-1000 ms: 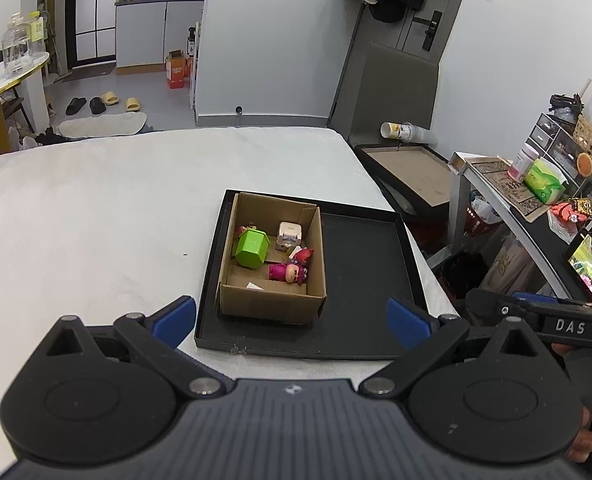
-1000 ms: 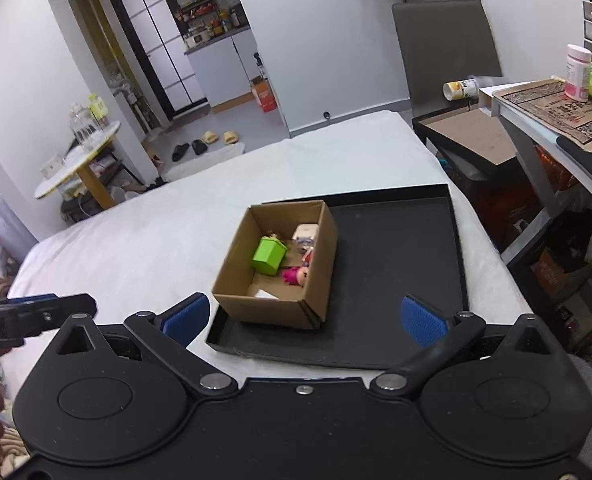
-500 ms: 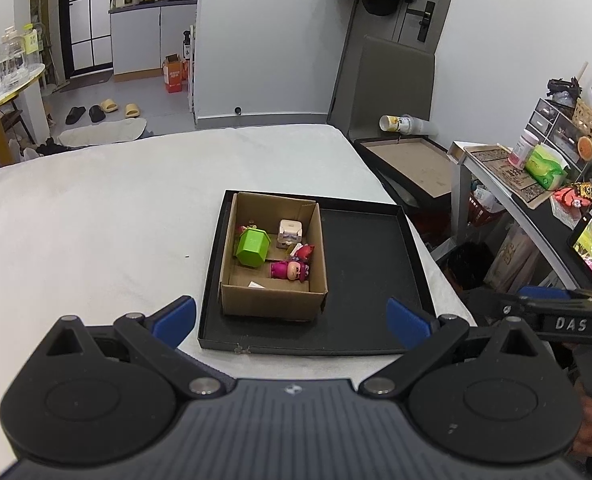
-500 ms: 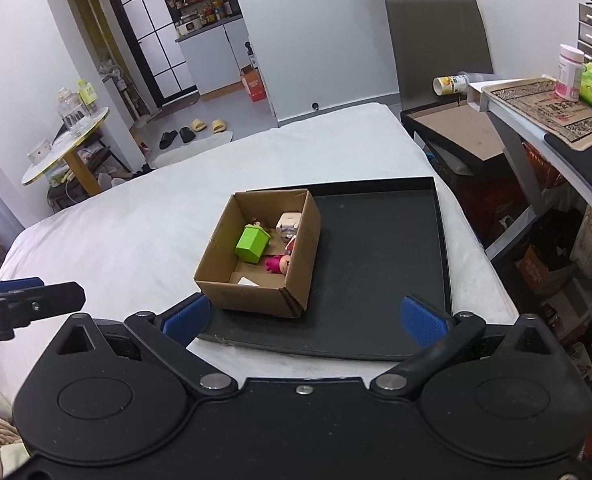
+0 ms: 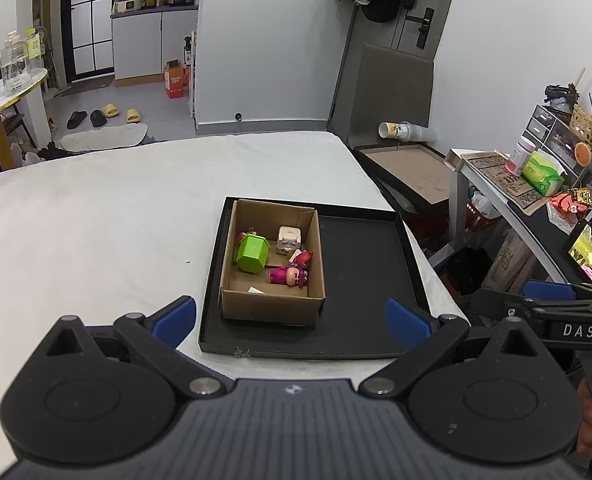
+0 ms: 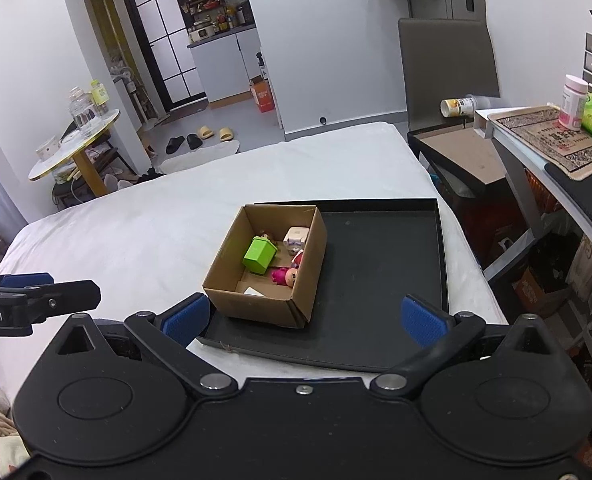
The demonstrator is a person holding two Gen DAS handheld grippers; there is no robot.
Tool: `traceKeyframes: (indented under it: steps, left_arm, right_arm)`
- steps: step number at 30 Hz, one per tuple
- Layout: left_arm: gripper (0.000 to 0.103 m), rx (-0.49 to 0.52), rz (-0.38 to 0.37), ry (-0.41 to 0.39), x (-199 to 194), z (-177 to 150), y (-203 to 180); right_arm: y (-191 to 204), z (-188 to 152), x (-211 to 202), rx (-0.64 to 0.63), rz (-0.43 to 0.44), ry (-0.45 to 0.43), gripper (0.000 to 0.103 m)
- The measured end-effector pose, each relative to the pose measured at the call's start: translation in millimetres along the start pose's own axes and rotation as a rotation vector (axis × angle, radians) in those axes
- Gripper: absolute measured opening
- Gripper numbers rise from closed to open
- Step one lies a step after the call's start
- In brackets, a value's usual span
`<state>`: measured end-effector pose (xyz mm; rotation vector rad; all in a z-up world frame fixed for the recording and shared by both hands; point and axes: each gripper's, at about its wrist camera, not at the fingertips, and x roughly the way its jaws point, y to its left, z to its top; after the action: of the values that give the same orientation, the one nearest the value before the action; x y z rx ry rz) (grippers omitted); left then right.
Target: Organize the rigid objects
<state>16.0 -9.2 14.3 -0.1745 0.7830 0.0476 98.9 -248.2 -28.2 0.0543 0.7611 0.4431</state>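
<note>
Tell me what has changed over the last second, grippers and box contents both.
Little changed. Both cameras shifted slightly: in the right wrist view the cardboard box and black tray slid a little leftward. Nothing was grasped or released. The left gripper and right gripper stay open and empty, short of the tray. The green block, pink figure and white cube lie unmoved in the box.

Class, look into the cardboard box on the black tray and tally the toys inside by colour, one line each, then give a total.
Green: 1, the green block
Pink: 1, the pink figure
Red: 1, the red figure
White: 1, the white cube toy
Partly hidden behind the green block: 1, the small toy, colour unclear
Total: 5
</note>
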Motion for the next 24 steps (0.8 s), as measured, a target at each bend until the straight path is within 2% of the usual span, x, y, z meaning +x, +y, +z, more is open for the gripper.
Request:
traceKeyframes:
  steps: [24]
  left_arm:
    - [0.101, 0.021, -0.013, -0.005, -3.8, 2.8, -8.7]
  right_arm:
    - [1.6, 2.8, -6.1, -0.012, 0.003, -0.021, 0.103]
